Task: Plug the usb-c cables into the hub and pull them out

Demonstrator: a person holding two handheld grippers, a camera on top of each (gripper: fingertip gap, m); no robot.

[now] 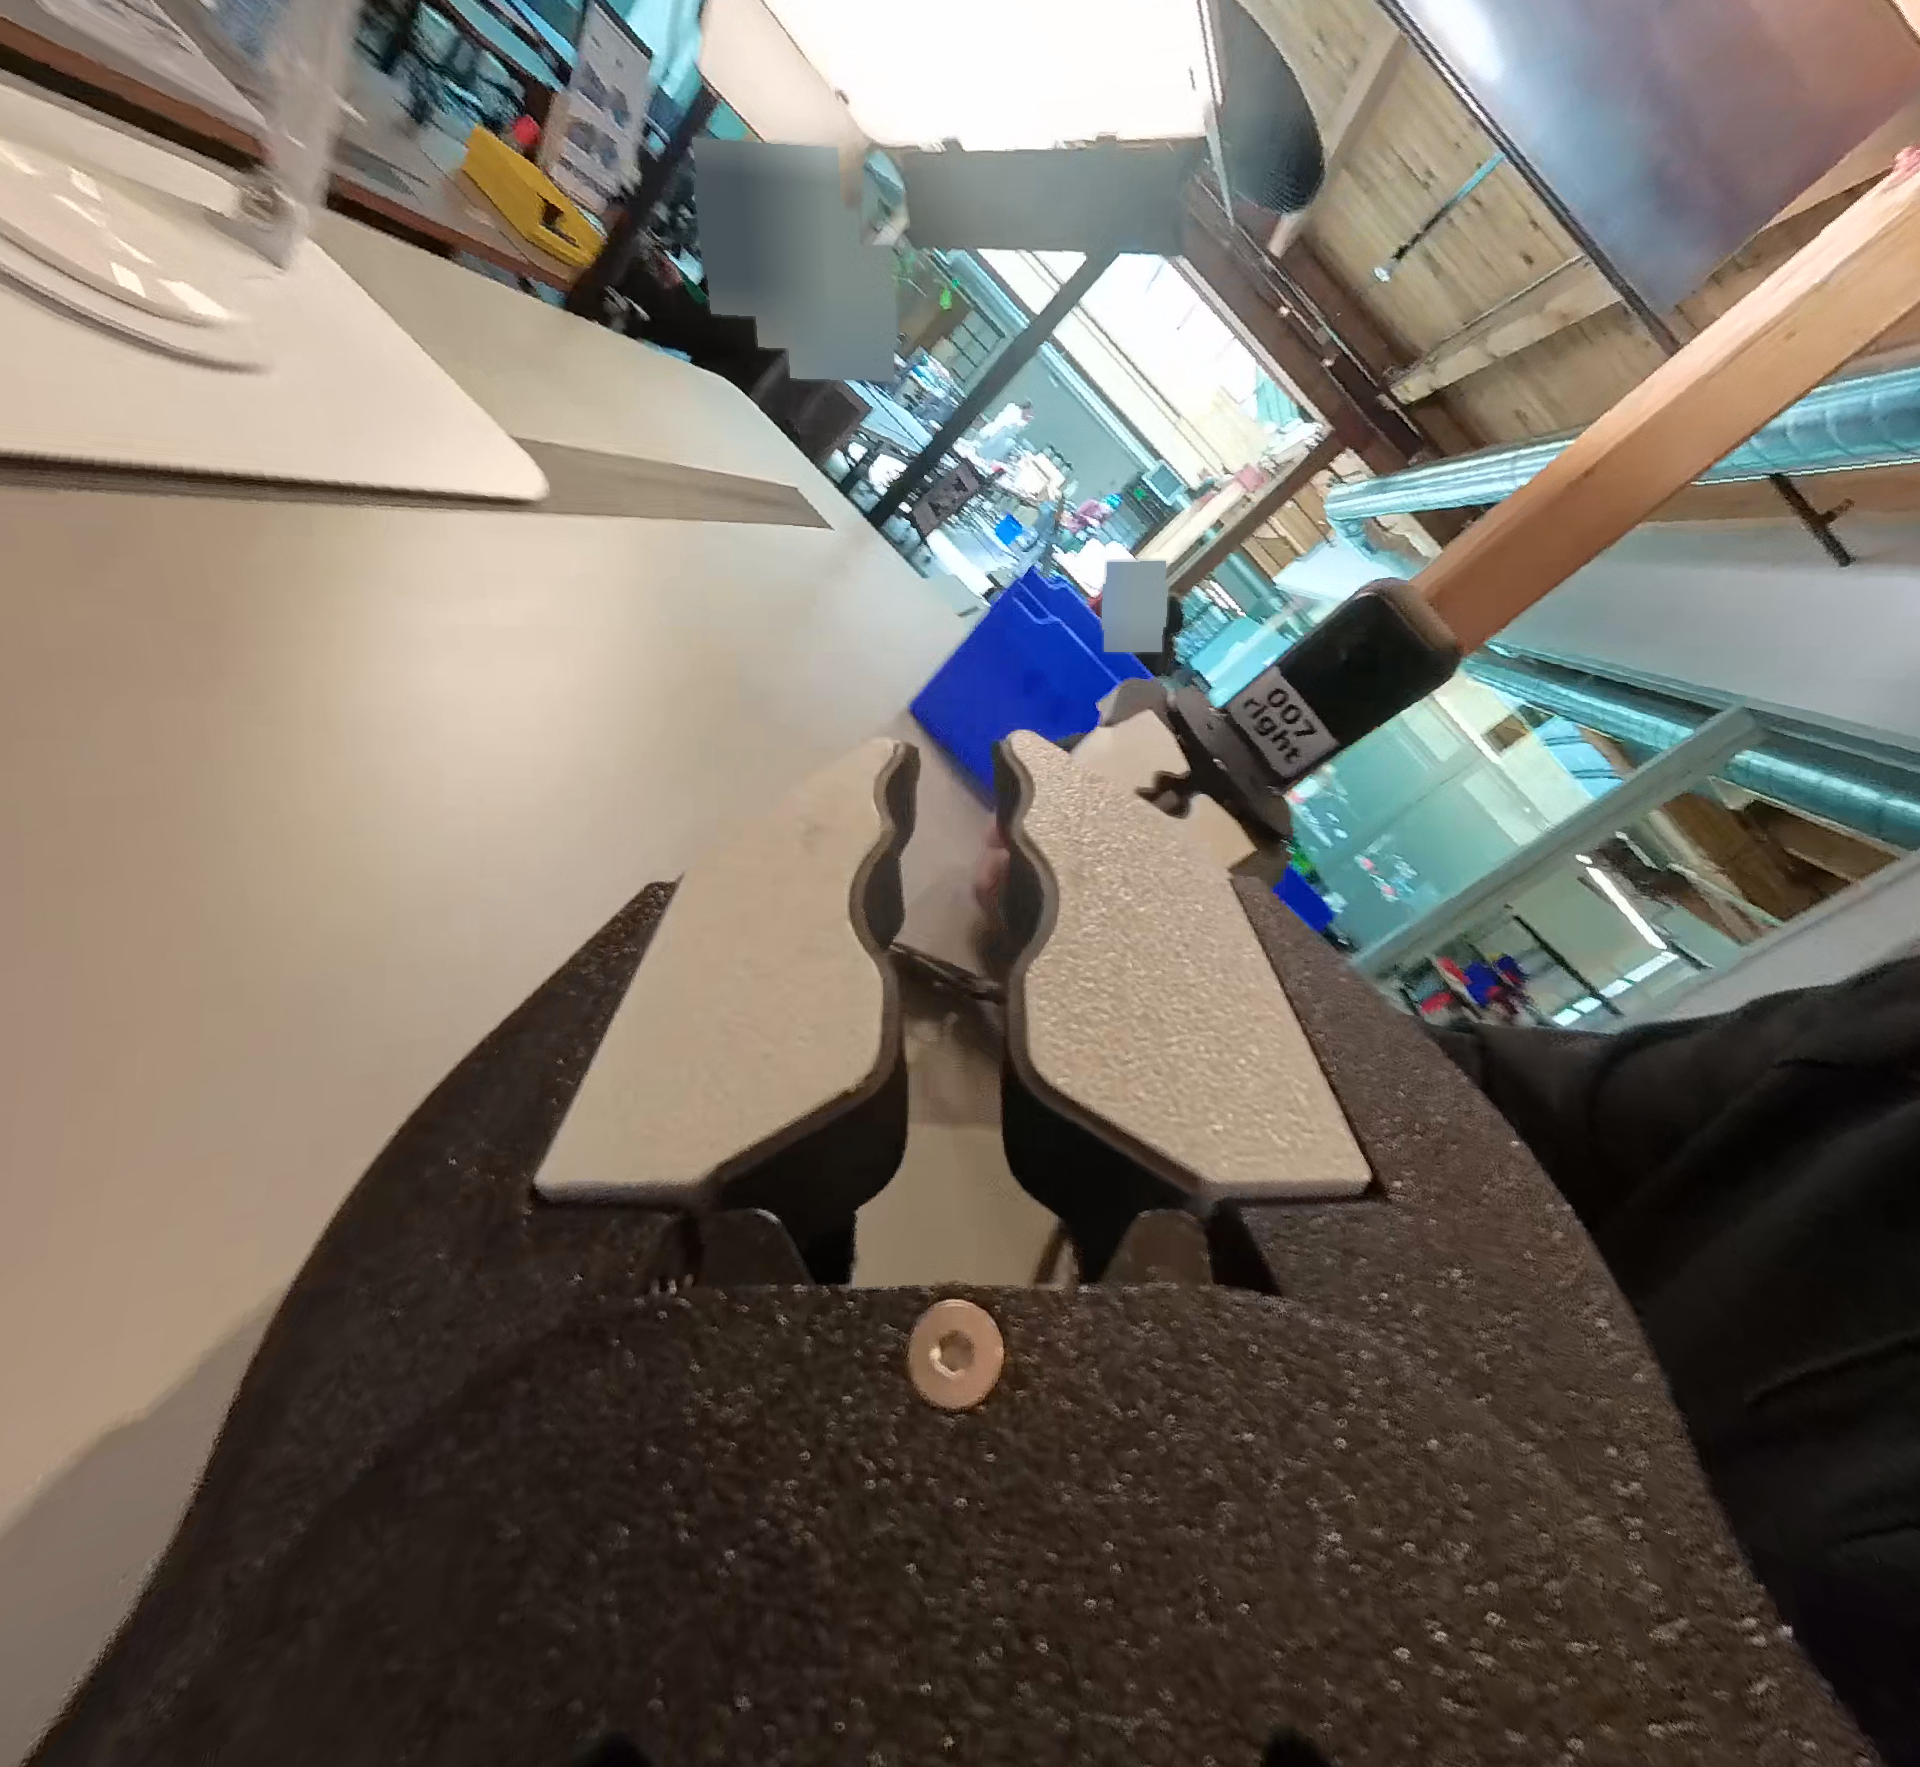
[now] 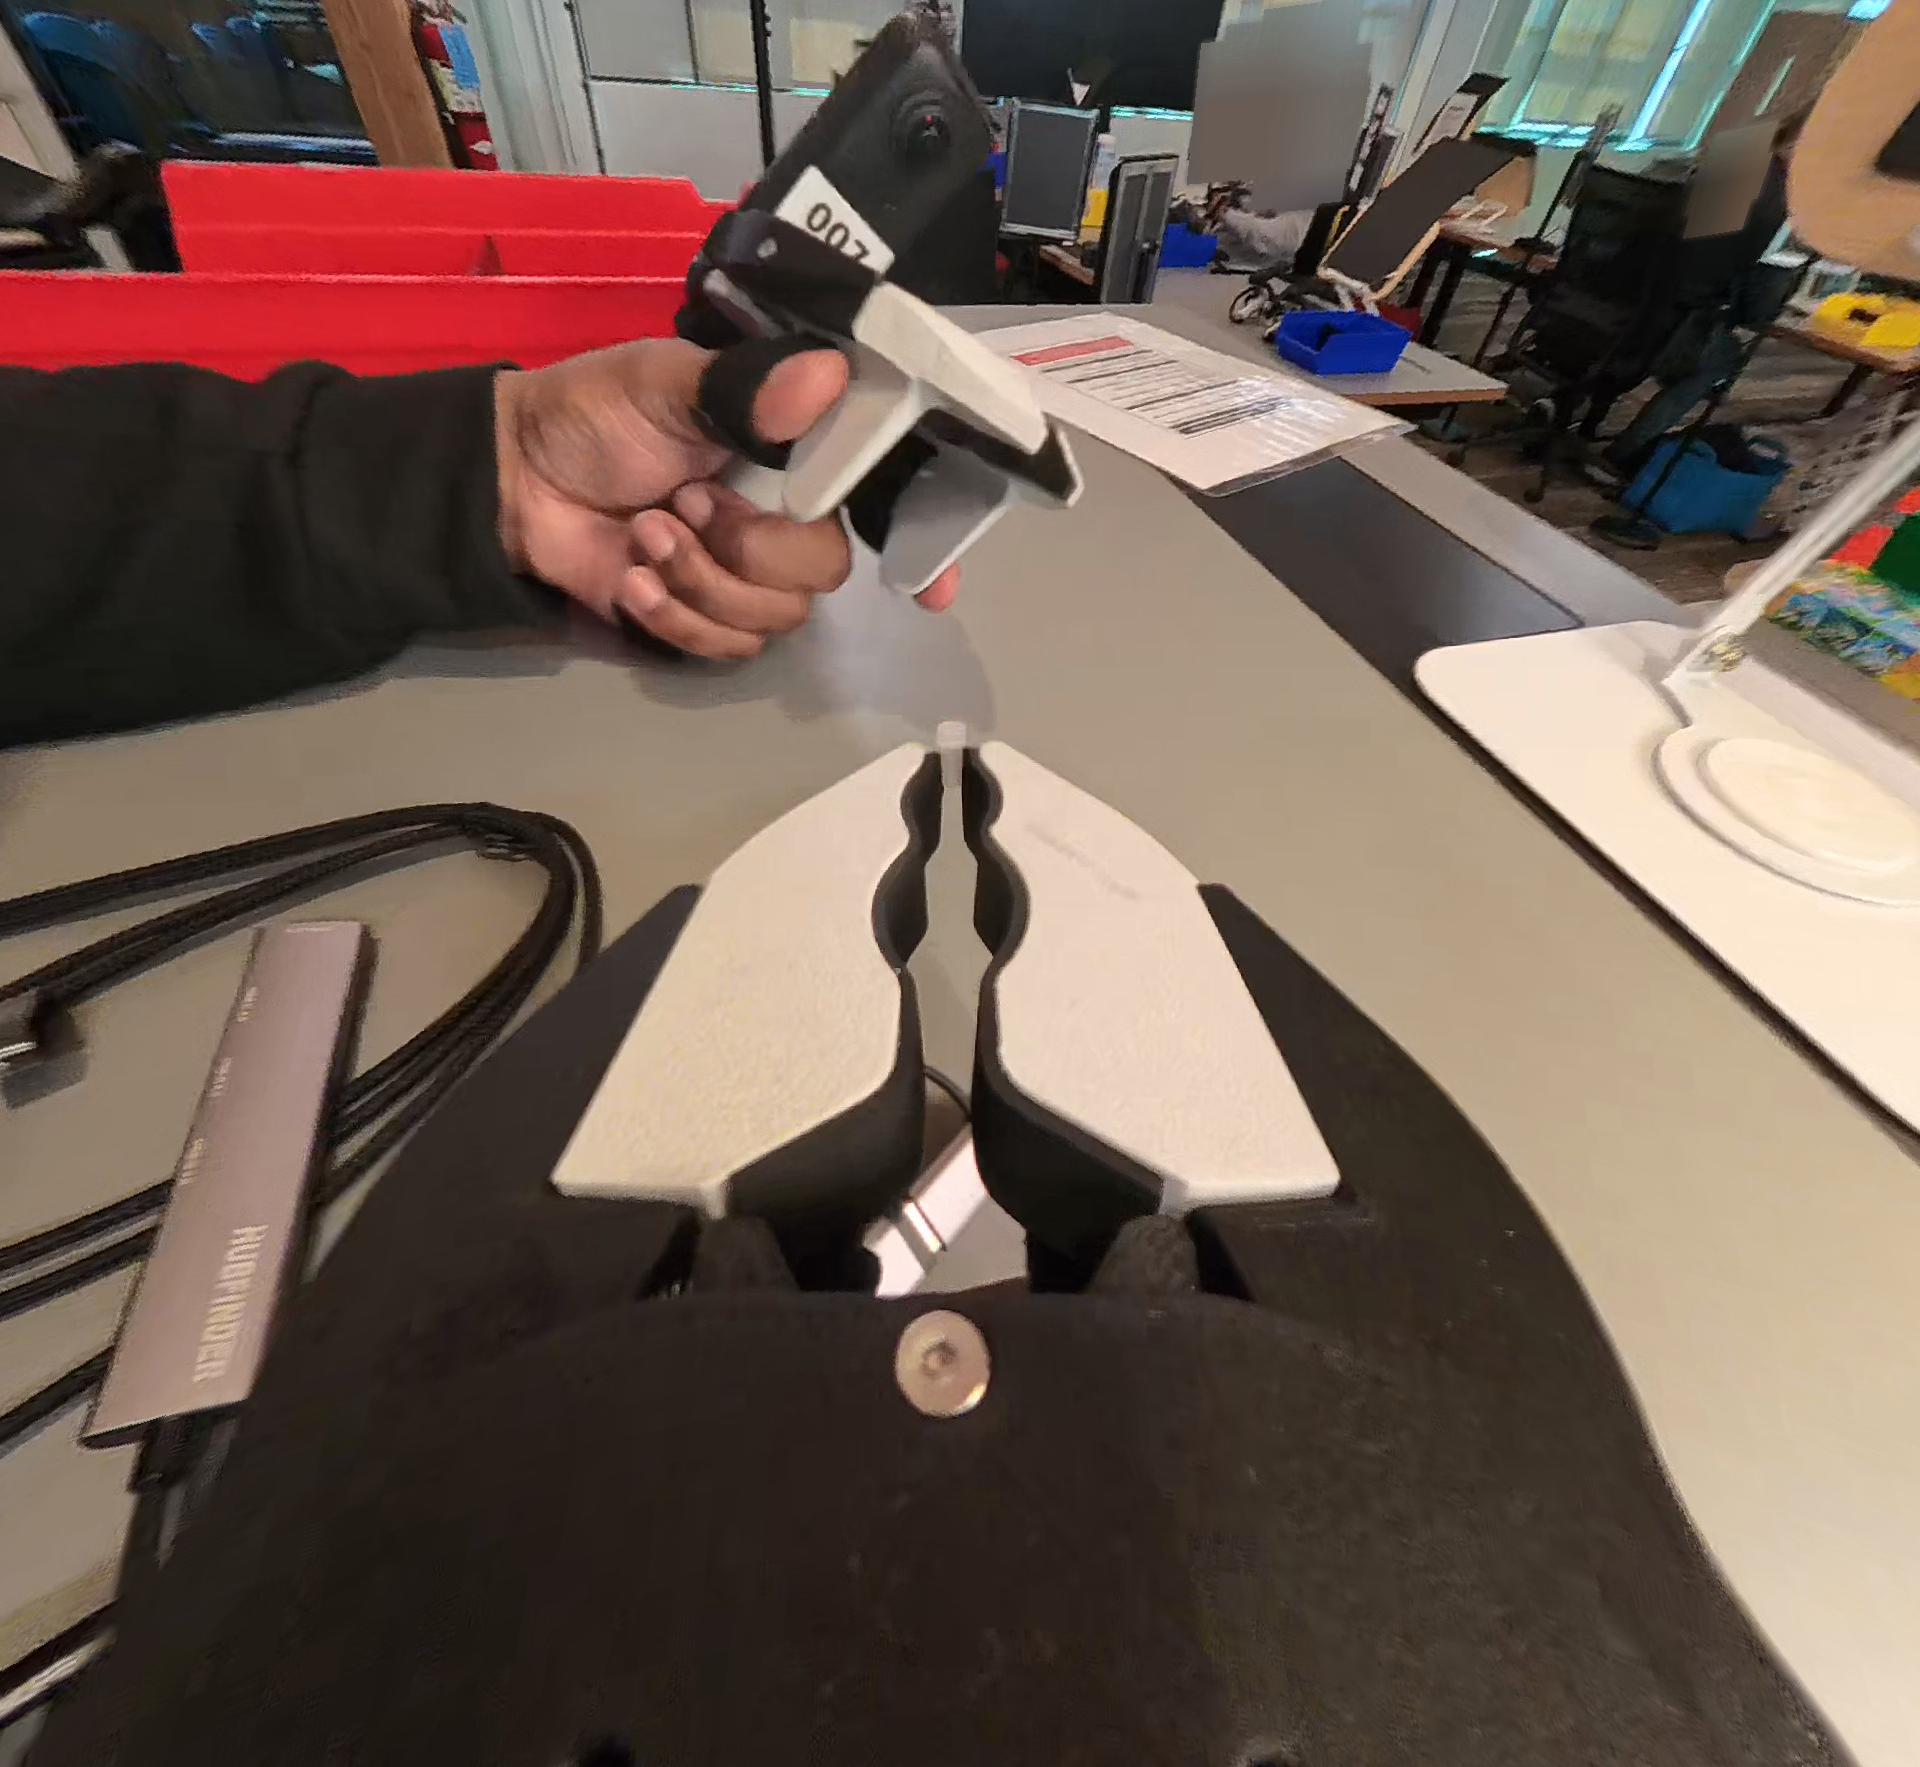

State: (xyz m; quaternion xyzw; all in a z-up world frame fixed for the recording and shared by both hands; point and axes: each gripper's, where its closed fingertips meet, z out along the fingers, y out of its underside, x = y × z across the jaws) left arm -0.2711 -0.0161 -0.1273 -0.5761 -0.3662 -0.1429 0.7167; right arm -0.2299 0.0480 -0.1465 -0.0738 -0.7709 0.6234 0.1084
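Right tool pinches a small white plug tip; my left tool, jaws slightly apart, hangs empty at twelve o'clock. Hub lies on the worktop at nine o'clock among cables. With so shallow a pinch, I risk the plug twisting at the port.

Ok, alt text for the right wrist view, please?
The right gripper pinches a small pale piece at its fingertips above a grey table. Ahead, a hand holds the left gripper off the table; a grey hub and black cables lie at left.
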